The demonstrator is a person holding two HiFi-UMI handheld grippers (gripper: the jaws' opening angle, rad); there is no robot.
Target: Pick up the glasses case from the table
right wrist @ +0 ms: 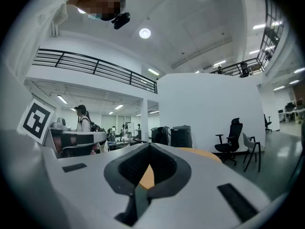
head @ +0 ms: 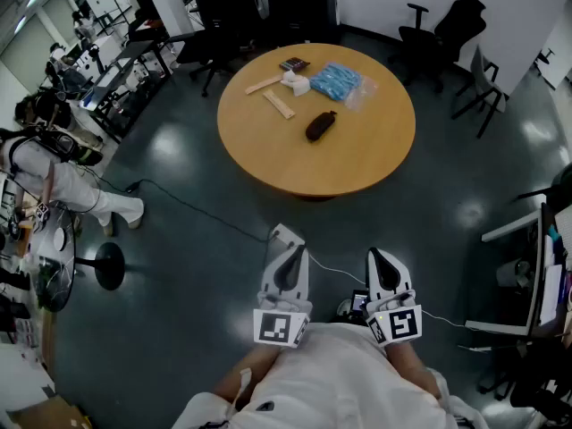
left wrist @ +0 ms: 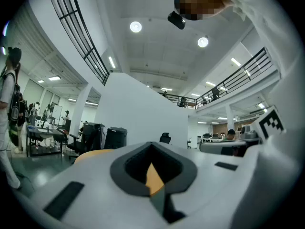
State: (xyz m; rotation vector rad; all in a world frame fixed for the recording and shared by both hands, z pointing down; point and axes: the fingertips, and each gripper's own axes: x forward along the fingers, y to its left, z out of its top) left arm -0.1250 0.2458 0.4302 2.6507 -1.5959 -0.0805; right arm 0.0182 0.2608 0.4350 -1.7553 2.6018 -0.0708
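On the round desk [head: 357,164], well apart from both claws, lies the dark glasses case [head: 320,125]. Near the person's body, the left claw [head: 286,236] and right claw [head: 379,256] are clenched, empty, level.

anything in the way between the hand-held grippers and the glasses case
Nothing visible does. The glasses case lies near the middle of the round table; only floor and bare tabletop separate it from the left hand-held gripper and right hand-held gripper. The wooden sticks and blue bag lie beyond it.
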